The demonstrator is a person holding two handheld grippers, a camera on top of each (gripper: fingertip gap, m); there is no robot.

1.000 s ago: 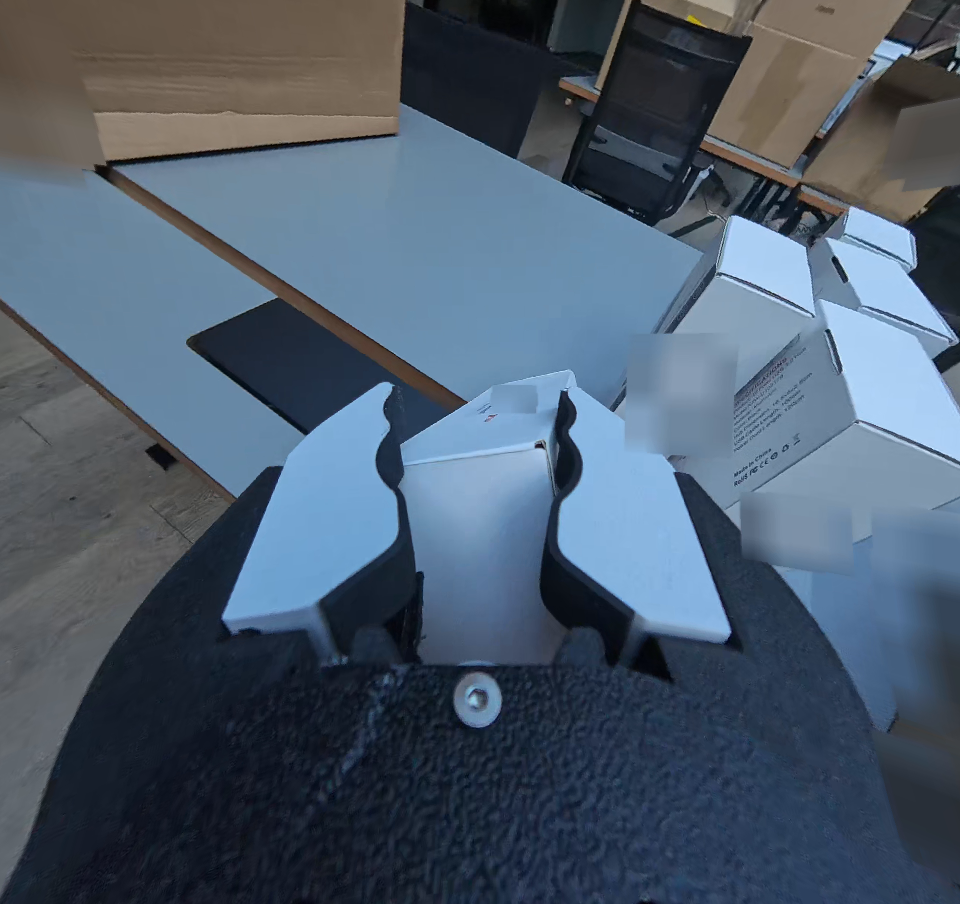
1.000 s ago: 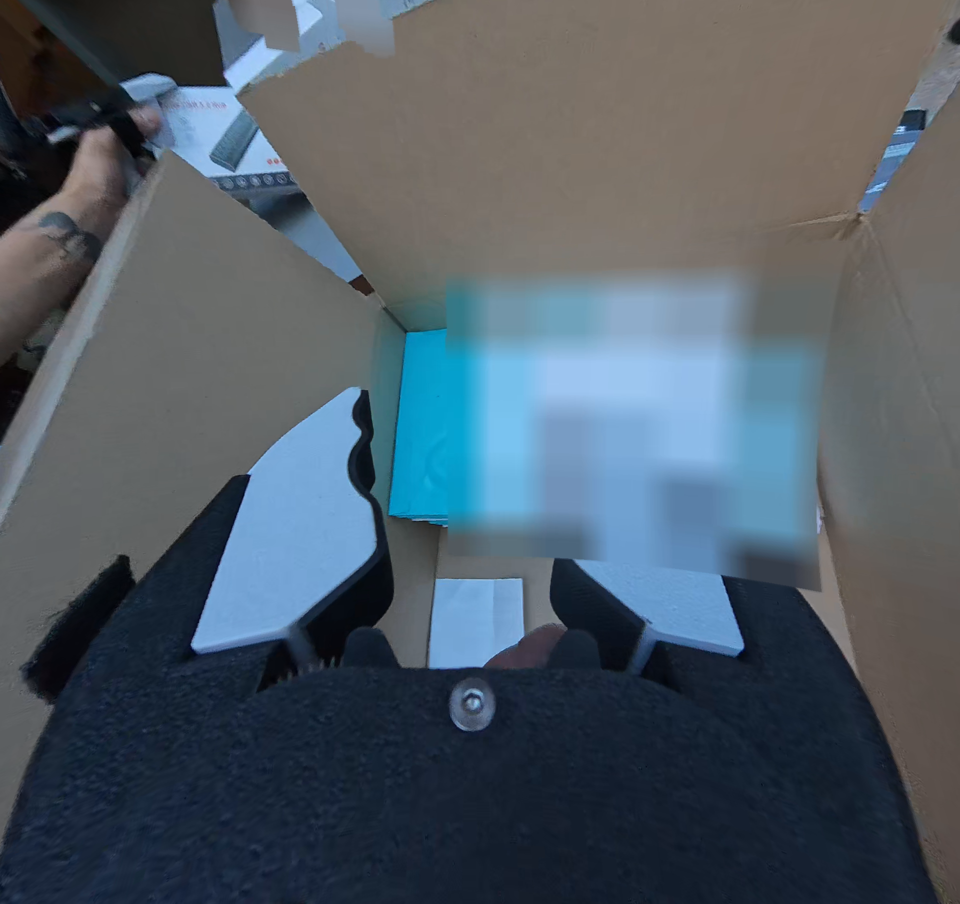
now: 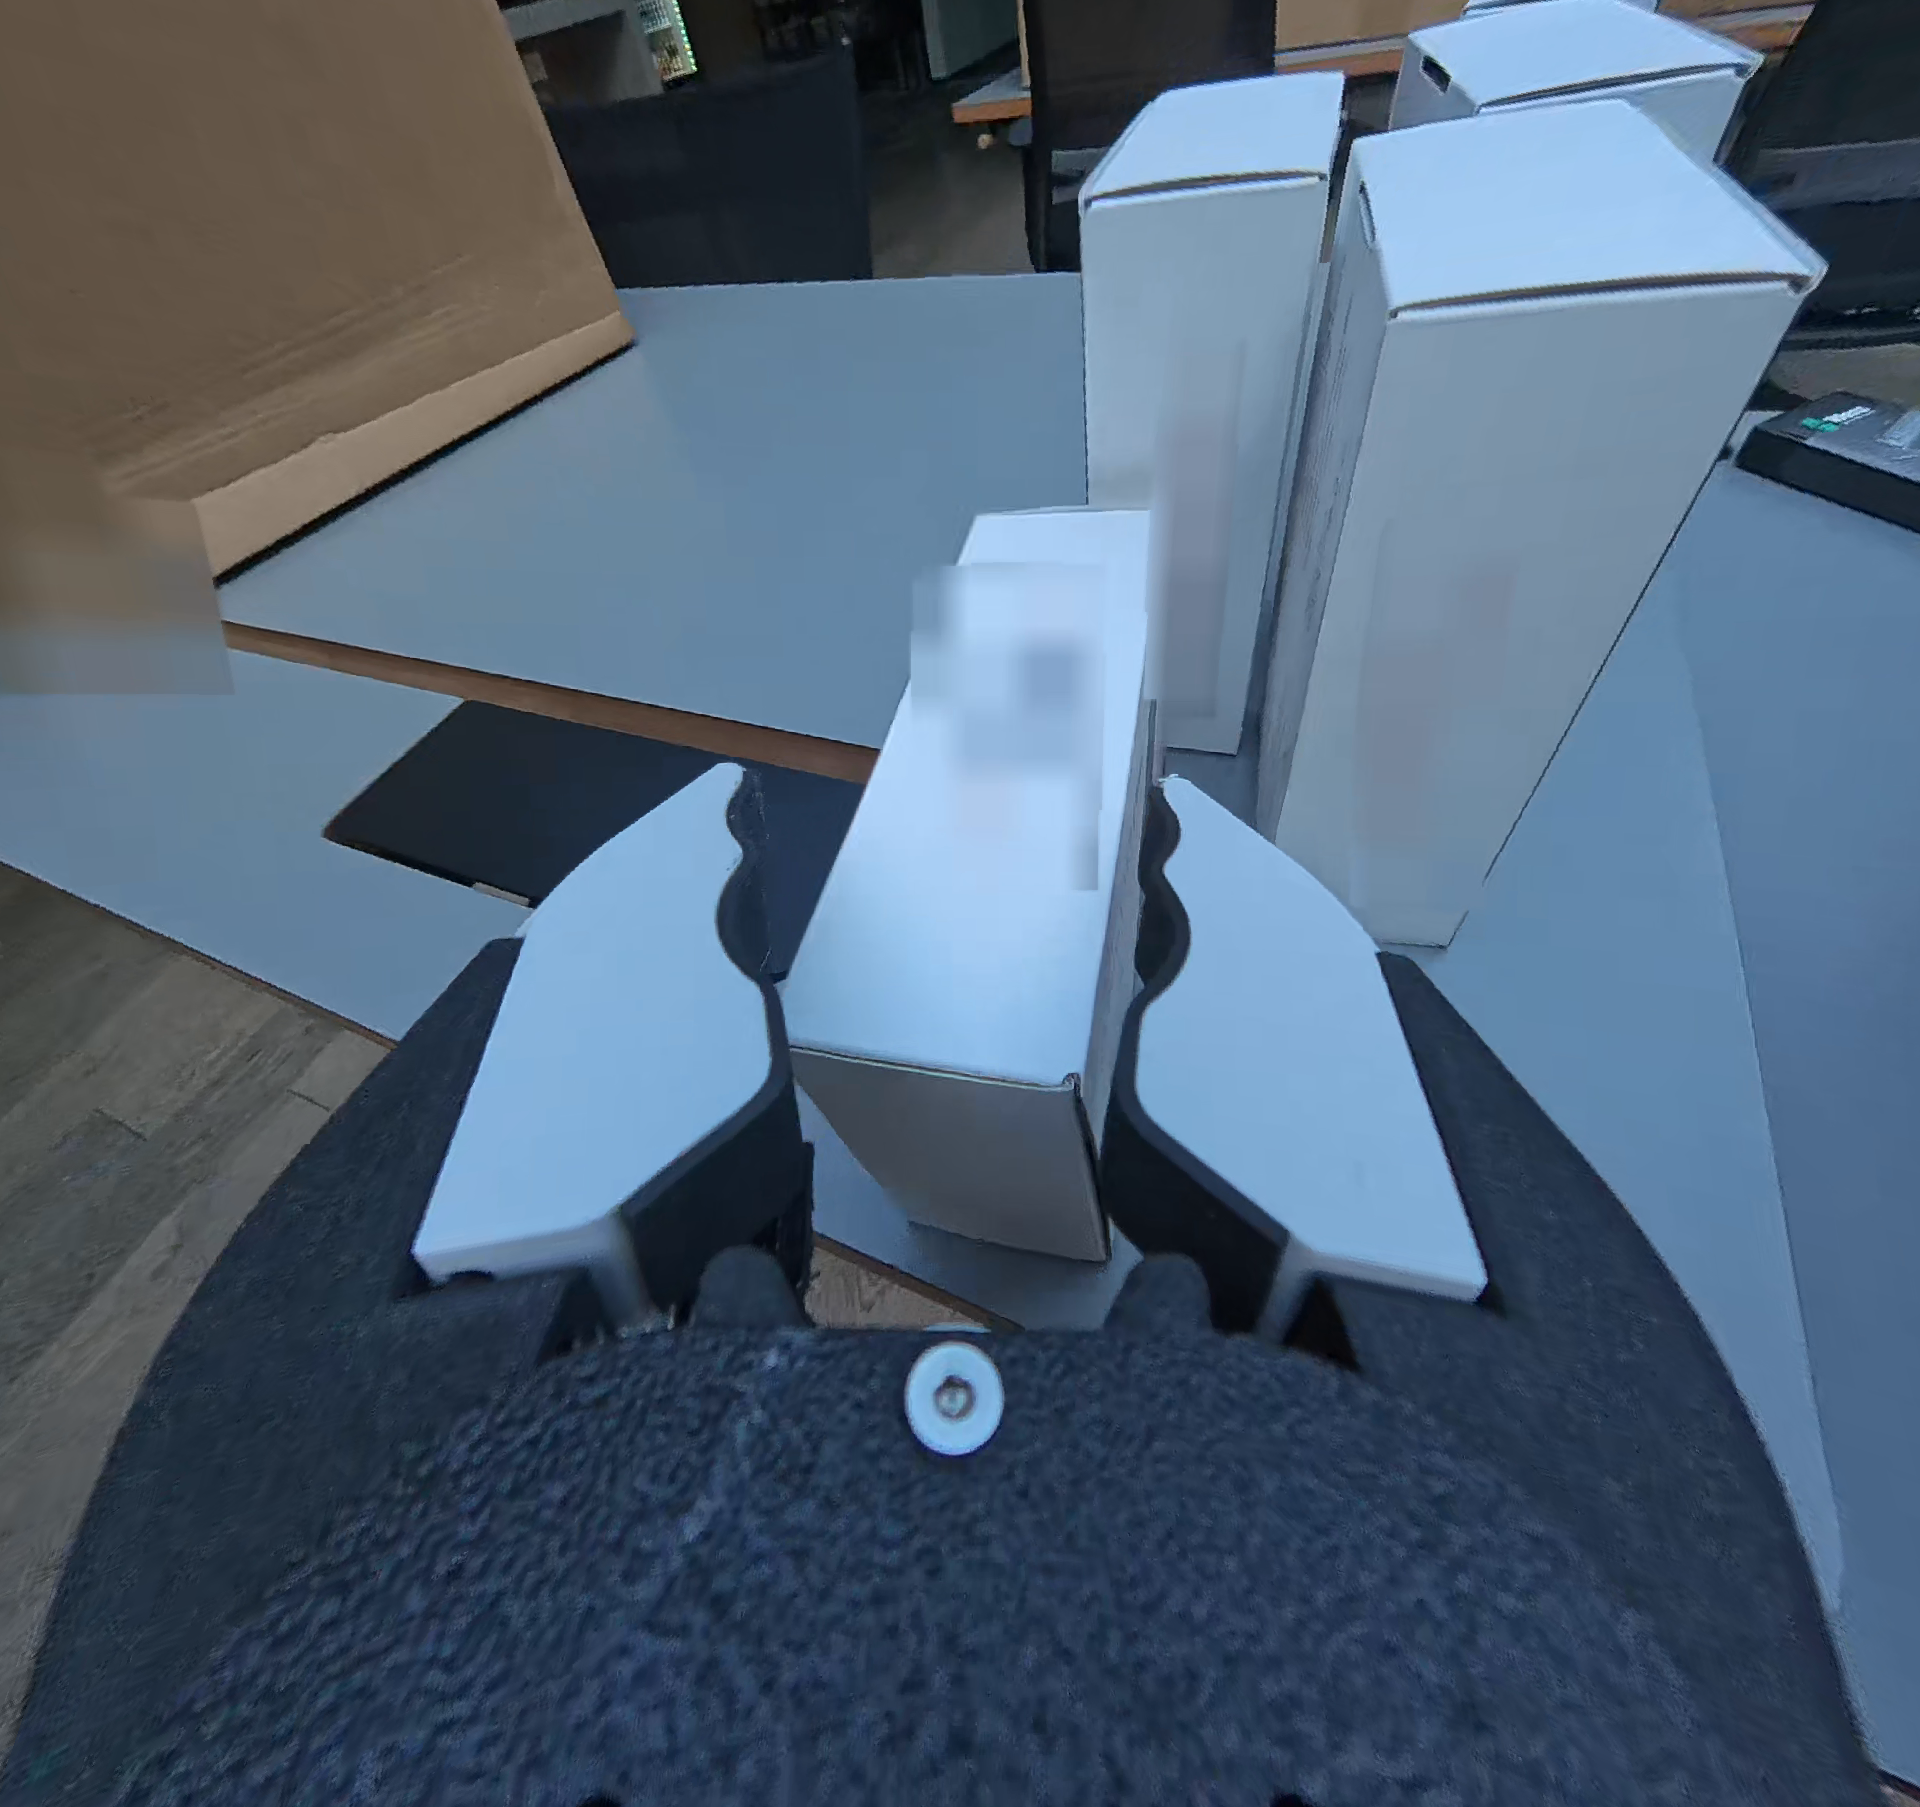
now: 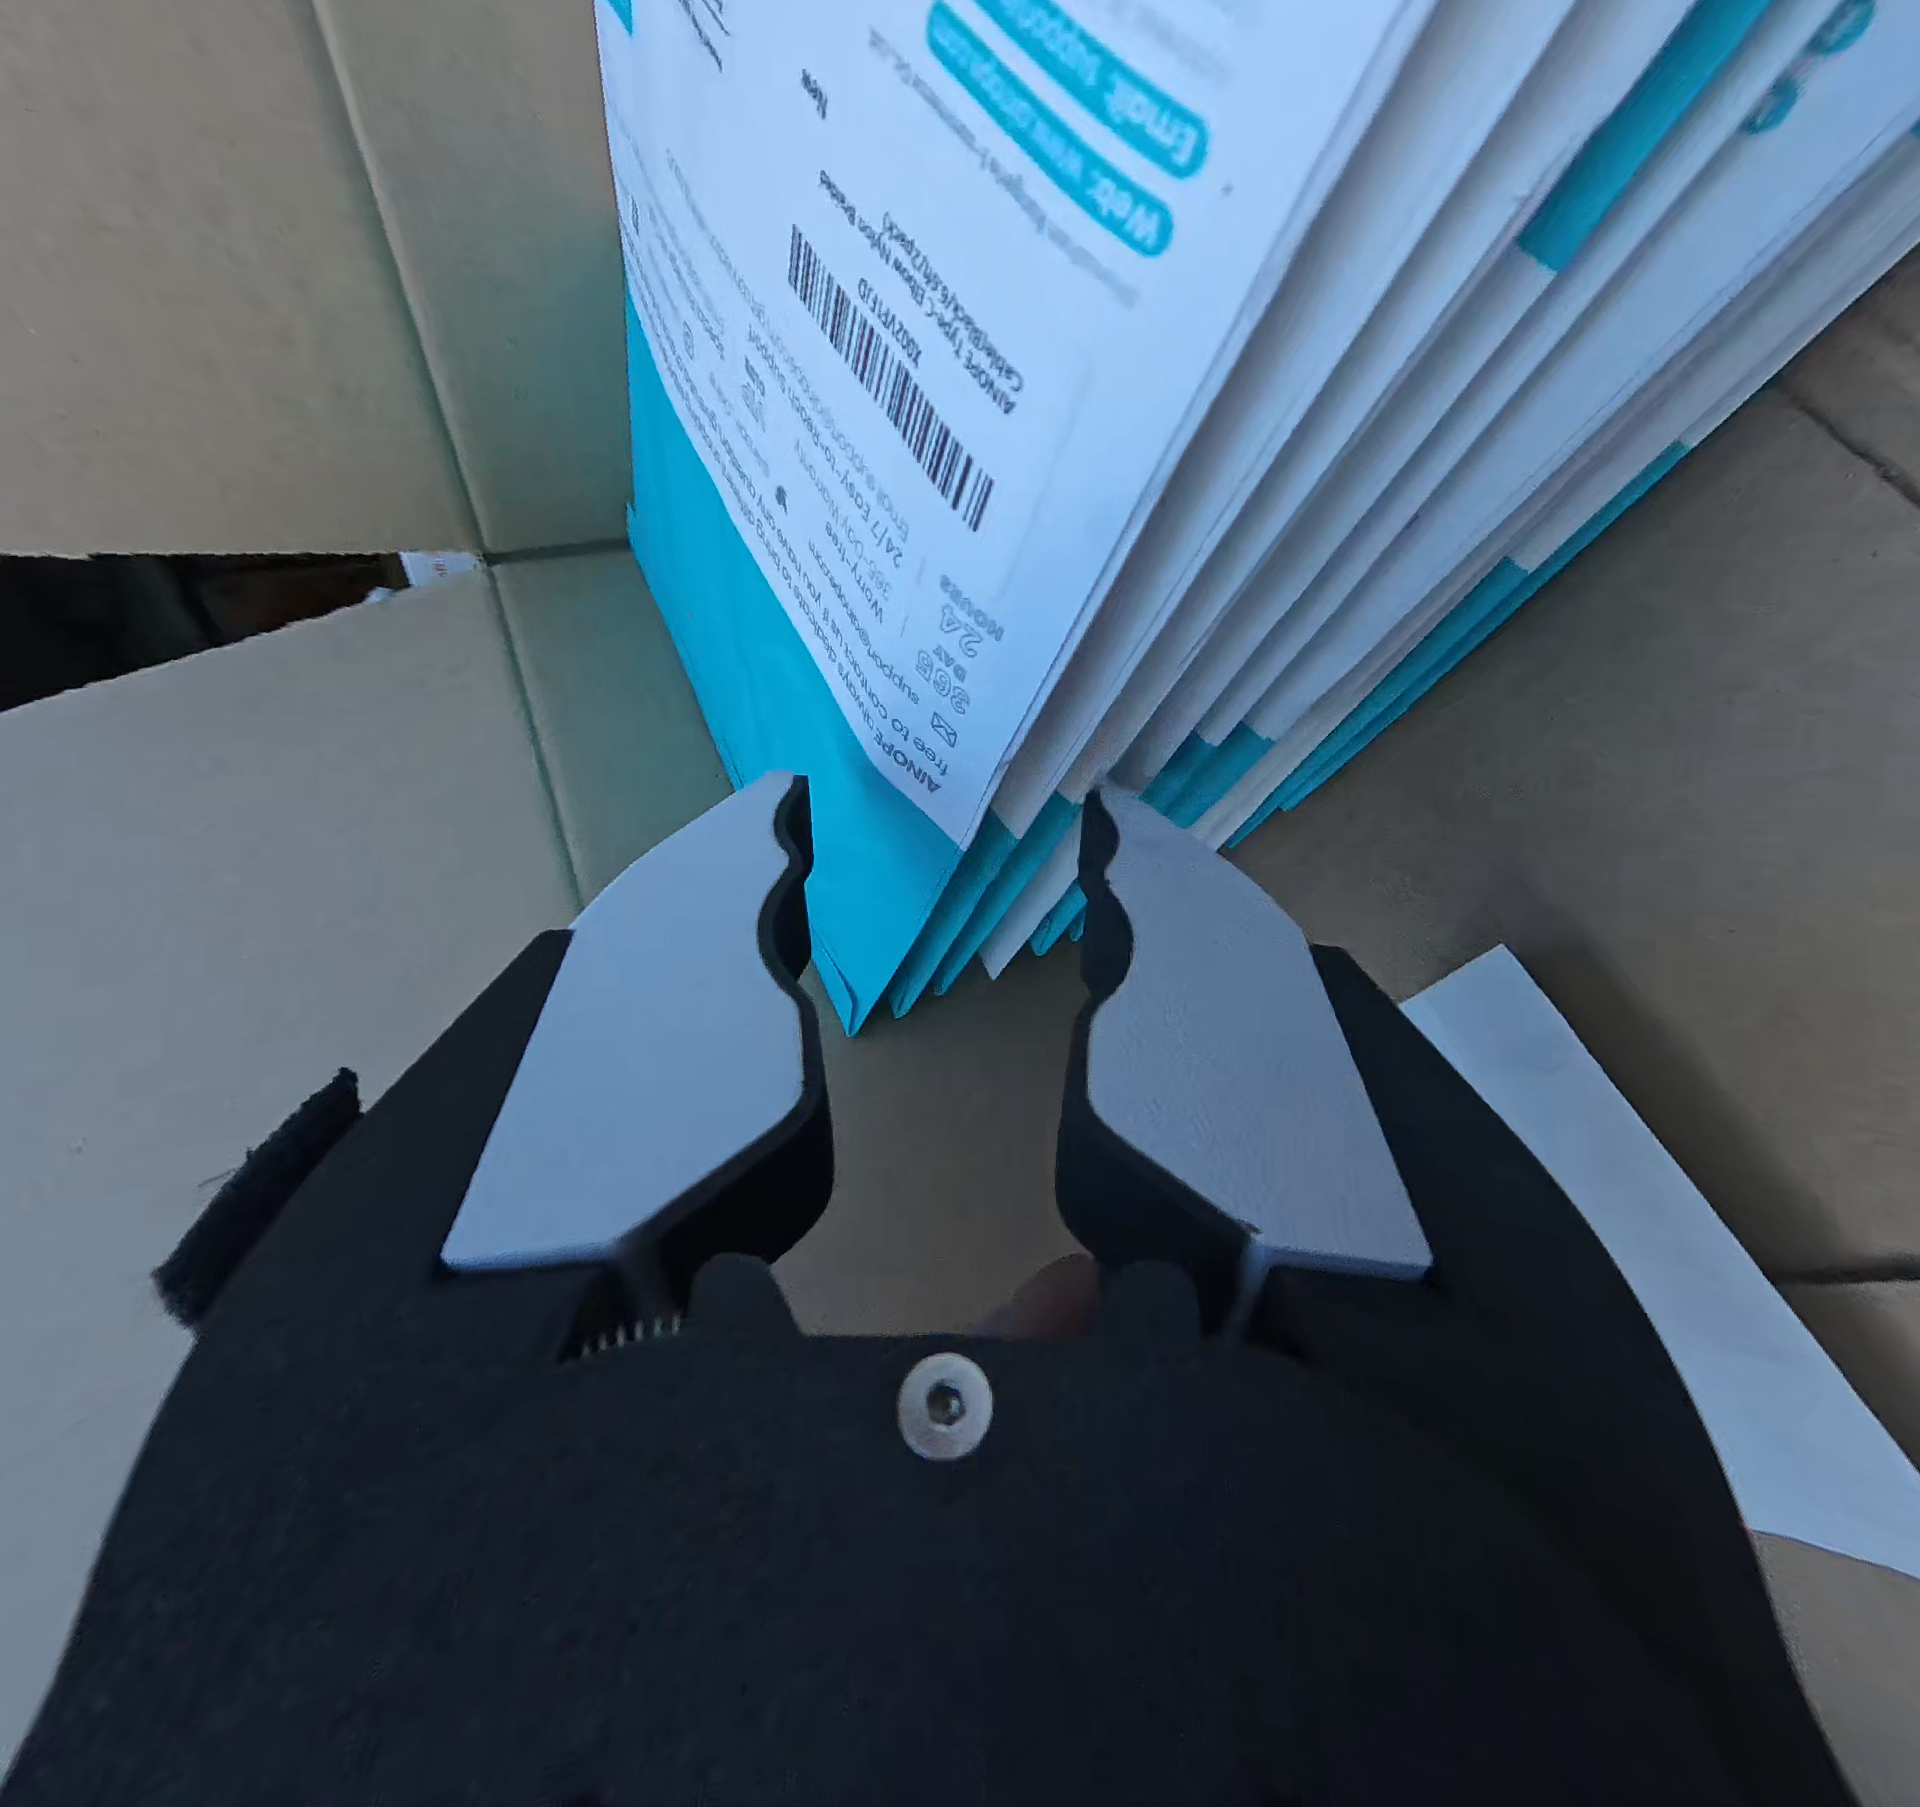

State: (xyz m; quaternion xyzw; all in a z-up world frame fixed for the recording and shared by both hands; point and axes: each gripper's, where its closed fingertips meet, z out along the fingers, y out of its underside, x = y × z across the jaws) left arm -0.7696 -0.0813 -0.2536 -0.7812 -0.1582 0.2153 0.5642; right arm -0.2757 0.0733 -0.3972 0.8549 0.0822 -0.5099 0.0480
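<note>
My left gripper [image 3: 951, 822] is shut on a long white box [image 3: 966, 936] that lies lengthwise between the fingers, its near end low over the grey table's [image 3: 727, 469] edge. Upright white boxes [image 3: 1507, 510] stand just ahead and to the right. My right gripper [image 4: 940, 801] is inside a brown cardboard carton [image 4: 260, 199]. Its fingers are closed around the lower corner of a fanned stack of flat teal-and-white packets [image 4: 1039, 407]. The packets lean up and away from the fingers.
A large cardboard carton [image 3: 260, 251] stands at the table's far left. A black mat [image 3: 540, 801] lies ahead on the left, and a black device [image 3: 1839, 448] at the right. A white sheet [image 4: 1662, 1238] lies on the carton floor to the right of my right gripper. The gap from one gripper's tips to the other's is roughly 55 cm.
My left gripper has swung with the white box to face the upright boxes and tipped it flatter. My right gripper has moved up to the packets and its fingers have narrowed around their corner.
</note>
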